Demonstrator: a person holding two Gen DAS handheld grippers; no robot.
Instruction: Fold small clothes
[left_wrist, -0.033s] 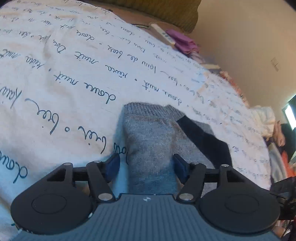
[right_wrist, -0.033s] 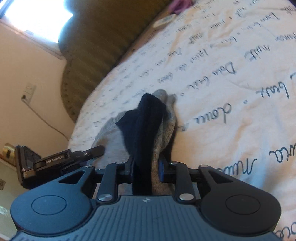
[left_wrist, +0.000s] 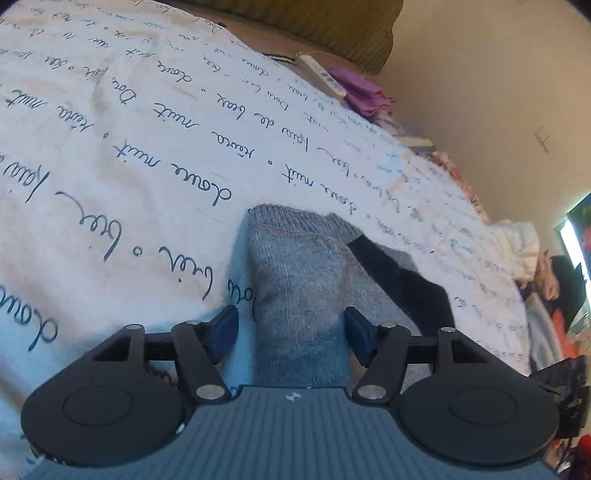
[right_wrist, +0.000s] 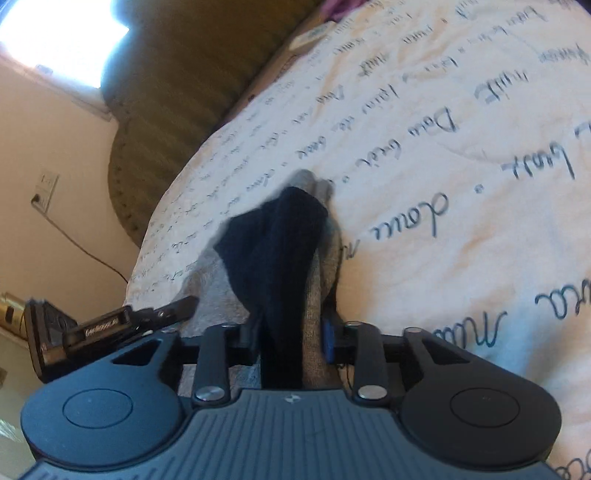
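Observation:
A grey knit sock with a black toe part lies on the white bedspread with script writing. In the left wrist view the grey sock (left_wrist: 295, 280) runs up from between the fingers, its ribbed cuff far, the black part (left_wrist: 402, 280) to the right. My left gripper (left_wrist: 291, 330) is open, its blue pads either side of the sock. In the right wrist view my right gripper (right_wrist: 291, 339) is shut on the sock (right_wrist: 317, 295), pinching grey and black (right_wrist: 277, 251) fabric and lifting it. The left gripper (right_wrist: 110, 328) shows at the left.
The bedspread (left_wrist: 129, 155) covers the bed. A white remote (left_wrist: 321, 75) and purple cloth (left_wrist: 358, 92) lie at the far edge by an olive headboard (right_wrist: 177, 122). Piled clothes (left_wrist: 524, 247) sit off the bed's right side. A wall socket and cable (right_wrist: 44, 188) are on the wall.

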